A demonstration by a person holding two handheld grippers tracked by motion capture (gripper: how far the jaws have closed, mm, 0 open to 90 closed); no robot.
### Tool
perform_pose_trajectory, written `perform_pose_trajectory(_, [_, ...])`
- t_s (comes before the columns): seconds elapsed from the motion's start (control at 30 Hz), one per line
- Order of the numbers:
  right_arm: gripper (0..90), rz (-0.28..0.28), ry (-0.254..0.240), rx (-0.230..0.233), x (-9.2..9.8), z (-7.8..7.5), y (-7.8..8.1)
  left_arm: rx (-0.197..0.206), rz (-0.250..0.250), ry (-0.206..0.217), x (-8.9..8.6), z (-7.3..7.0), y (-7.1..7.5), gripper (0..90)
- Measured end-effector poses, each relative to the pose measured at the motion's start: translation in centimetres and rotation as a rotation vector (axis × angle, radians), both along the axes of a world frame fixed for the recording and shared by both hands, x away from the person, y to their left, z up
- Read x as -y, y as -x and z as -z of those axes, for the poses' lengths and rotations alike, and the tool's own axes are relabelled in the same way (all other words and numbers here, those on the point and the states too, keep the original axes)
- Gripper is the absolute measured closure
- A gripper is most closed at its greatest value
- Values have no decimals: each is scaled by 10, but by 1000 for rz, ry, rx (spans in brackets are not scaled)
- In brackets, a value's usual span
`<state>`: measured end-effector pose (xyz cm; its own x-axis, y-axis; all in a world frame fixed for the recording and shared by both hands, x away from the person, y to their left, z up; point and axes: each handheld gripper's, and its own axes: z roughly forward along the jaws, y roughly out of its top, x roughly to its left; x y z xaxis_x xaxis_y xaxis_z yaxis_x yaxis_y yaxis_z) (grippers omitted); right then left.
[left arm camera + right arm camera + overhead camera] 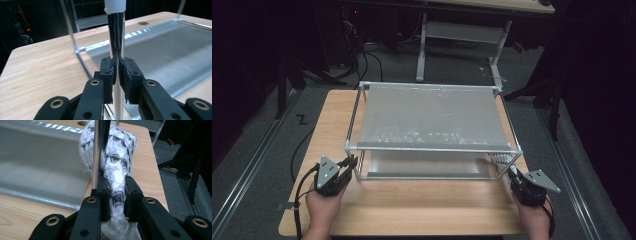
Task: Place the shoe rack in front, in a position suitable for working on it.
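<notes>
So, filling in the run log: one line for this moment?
left claw: shut on rack post | right claw: shut on white patterned cloth | rack on wooden table

There was one table (422,210) and one metal rack (432,148) on it. The rack had two mesh shelves, an upper (432,117) and a lower (427,164). Four upright posts could be counted at its corners, among them the near-left post (117,37). There was one patterned white cloth (116,170). Two grippers were there, a left (346,166) and a right (513,175), each in one hand, so two hands. Each gripper bore one grey plate, two in all.
</notes>
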<state>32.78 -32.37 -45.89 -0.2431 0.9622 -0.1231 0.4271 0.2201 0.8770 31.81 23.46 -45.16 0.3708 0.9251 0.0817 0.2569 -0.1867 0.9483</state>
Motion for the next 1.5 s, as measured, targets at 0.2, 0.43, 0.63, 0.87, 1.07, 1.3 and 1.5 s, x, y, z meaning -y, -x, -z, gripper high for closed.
perform_pose_trajectory(0.2, [777,-12,10,11,-10,-5,3,-12,-84,8,-1,-1,-48,792])
perform_pose_trajectory(0.43, [776,-13,26,1,-18,-3,5,-43,-124,35,-6,1,-58,576])
perform_pose_trajectory(0.63, [776,-30,33,-17,-23,1,10,-11,8,104,1,-5,-11,492])
perform_pose_trajectory(0.87, [776,-105,44,-44,-50,5,21,-19,142,14,36,16,40,486])
perform_pose_trajectory(1.07, [775,-200,82,-74,-86,14,31,-60,253,3,61,28,48,468])
perform_pose_trajectory(1.3, [773,-319,126,-89,-135,23,44,-34,316,33,72,19,58,468])
perform_pose_trajectory(1.5, [773,-414,150,-89,-168,27,52,-30,338,49,72,14,61,470])
